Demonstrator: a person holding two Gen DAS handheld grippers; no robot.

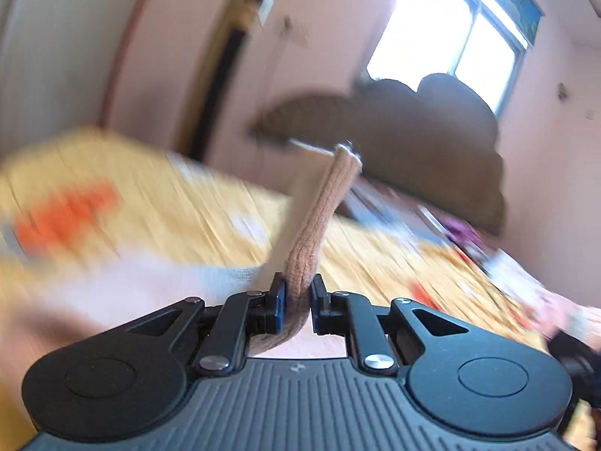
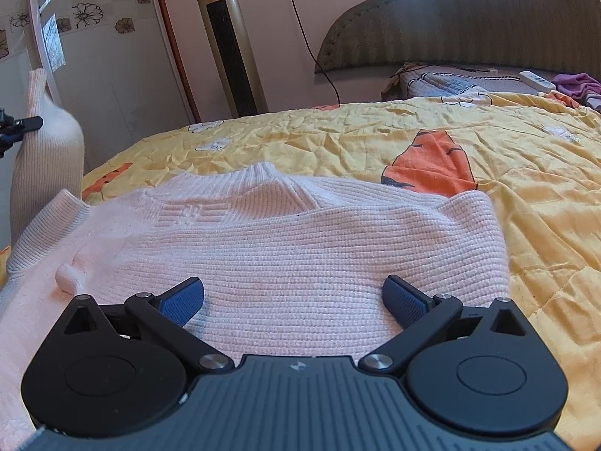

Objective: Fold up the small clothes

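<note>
the pink sweater [image 2: 285, 248] lies flat on the yellow bedspread [image 2: 507, 173], its collar pointing away from the right gripper [image 2: 293, 297], which hovers spread apart above its body. the left gripper [image 1: 297, 297] is clamped on the sleeve [image 1: 323, 210], lifted left of the sweater.

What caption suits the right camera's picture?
Open right gripper hovering over a pink knit sweater on a yellow quilt.
</note>
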